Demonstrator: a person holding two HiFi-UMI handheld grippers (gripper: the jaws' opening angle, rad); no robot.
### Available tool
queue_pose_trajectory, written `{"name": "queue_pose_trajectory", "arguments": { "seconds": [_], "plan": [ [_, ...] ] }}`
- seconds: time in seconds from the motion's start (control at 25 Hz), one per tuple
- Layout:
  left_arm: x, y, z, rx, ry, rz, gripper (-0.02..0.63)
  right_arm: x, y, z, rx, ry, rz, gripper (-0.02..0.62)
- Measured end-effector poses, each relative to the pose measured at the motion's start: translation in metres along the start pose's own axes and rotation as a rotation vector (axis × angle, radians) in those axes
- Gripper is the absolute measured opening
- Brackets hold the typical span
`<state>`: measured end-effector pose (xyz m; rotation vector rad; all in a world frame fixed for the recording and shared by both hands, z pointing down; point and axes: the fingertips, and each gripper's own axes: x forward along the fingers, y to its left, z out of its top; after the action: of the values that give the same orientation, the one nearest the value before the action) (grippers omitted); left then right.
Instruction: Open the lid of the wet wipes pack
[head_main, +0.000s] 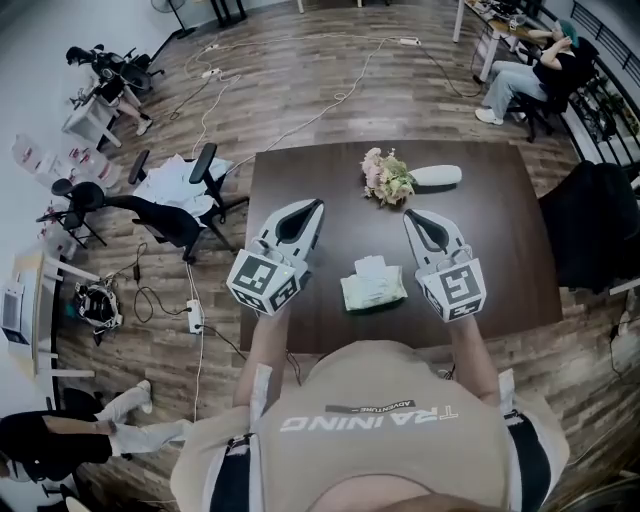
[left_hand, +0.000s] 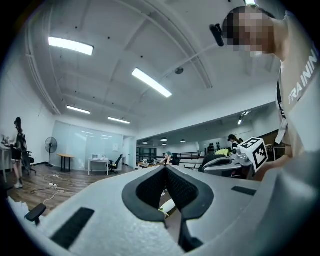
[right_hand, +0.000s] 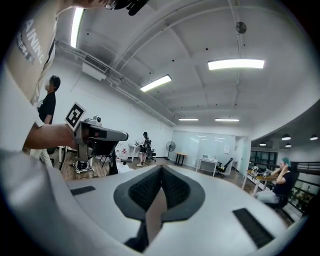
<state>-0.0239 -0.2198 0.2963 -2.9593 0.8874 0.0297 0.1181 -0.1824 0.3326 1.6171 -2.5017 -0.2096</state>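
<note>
The wet wipes pack (head_main: 373, 285) is pale green with a whitish top and lies flat on the dark brown table (head_main: 500, 230), near the front edge. My left gripper (head_main: 317, 204) hovers to the left of the pack with its jaws shut and nothing between them. My right gripper (head_main: 408, 214) hovers to the pack's right, also shut and empty. Both point away from me, roughly level, and neither touches the pack. In the left gripper view the jaw tips (left_hand: 165, 167) meet; in the right gripper view the tips (right_hand: 161, 167) meet too.
A small bouquet of flowers (head_main: 387, 178) and a white oblong object (head_main: 435, 176) lie at the table's far side. Black office chairs (head_main: 185, 215) stand left of the table, with cables on the wood floor. A black-draped chair (head_main: 590, 225) stands at the right. A person (head_main: 545, 70) sits far right.
</note>
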Motion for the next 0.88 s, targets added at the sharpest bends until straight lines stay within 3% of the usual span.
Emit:
{"name": "queue_pose_trajectory", "arguments": {
  "seconds": [0.36,0.6,0.72,0.88],
  "plan": [
    [0.009,0.002,0.016,0.012,-0.015,0.0,0.009,-0.016,-0.034,0.013,0.038,-0.024,-0.085,0.014],
    [-0.006,-0.001,0.003,0.031,-0.002,0.054,0.009,-0.029,-0.022,0.0,0.143,-0.052,-0.038,0.014],
    [-0.013,0.001,-0.004,0.004,-0.002,0.089,0.009,-0.03,-0.012,-0.006,0.149,-0.038,-0.012,0.014],
    [-0.017,-0.009,-0.014,-0.012,0.02,0.075,0.009,-0.033,-0.002,-0.004,0.108,-0.03,0.016,0.014]
  ]
}}
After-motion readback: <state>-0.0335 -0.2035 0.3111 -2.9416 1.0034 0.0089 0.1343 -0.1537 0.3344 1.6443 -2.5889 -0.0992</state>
